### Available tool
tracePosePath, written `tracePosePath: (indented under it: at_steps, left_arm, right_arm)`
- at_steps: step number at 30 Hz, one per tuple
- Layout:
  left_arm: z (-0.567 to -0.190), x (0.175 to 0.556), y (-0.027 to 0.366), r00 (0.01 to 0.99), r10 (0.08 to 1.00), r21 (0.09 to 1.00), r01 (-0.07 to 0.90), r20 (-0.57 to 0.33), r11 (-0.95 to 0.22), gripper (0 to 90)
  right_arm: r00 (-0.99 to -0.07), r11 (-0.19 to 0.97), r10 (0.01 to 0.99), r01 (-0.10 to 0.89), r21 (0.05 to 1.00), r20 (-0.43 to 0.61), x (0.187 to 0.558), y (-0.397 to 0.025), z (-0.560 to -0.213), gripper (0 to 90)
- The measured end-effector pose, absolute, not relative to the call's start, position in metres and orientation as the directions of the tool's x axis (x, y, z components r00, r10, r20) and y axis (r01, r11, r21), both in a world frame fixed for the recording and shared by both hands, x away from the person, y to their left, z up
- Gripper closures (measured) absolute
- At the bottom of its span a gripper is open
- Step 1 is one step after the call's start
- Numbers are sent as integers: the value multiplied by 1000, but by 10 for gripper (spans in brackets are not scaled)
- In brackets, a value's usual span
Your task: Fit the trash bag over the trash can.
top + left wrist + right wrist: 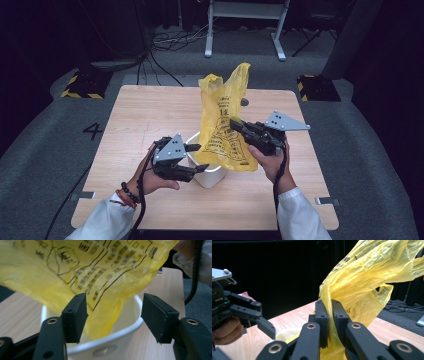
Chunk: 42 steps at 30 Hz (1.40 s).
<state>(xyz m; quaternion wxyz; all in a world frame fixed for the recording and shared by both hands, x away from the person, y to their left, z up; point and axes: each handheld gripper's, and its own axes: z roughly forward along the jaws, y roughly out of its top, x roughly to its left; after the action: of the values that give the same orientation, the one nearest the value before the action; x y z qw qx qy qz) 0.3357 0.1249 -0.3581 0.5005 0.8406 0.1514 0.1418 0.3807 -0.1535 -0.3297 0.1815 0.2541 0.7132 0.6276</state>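
White sleeves (102, 222), bead bracelet (127, 192), black claws w/ grey plates (284, 121).

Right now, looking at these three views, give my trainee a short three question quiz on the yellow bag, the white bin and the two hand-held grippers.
1. True or false: the right hand-held gripper is shut on the yellow plastic bag.
2. Where does the bag's lower end hang?
A. in the white bin
B. flat on the wooden table
C. on the floor
3. Fill in: the left hand-held gripper has its jaws ____.

Key
1. True
2. A
3. open, one on each side of the bin's rim and the bag
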Motion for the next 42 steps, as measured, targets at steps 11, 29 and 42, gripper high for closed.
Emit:
tracePosePath:
  at_steps: [11,29,42]
  left_arm:
    - [-357,328,78,885,392,811,30,250,-584,370]
    - [-353,337,100,912,347,836,10,217,-548,867]
    - [-365,305,60,895,349,837,-46,277,-545,395]
  right_arm:
    - [-820,89,569,141,986,66,376,-145,-331,871]
    - [-830,40,547,156,987,109,373,-141,-329,869]
    - [-810,-30,551,221,975,201,371,-131,-331,869]
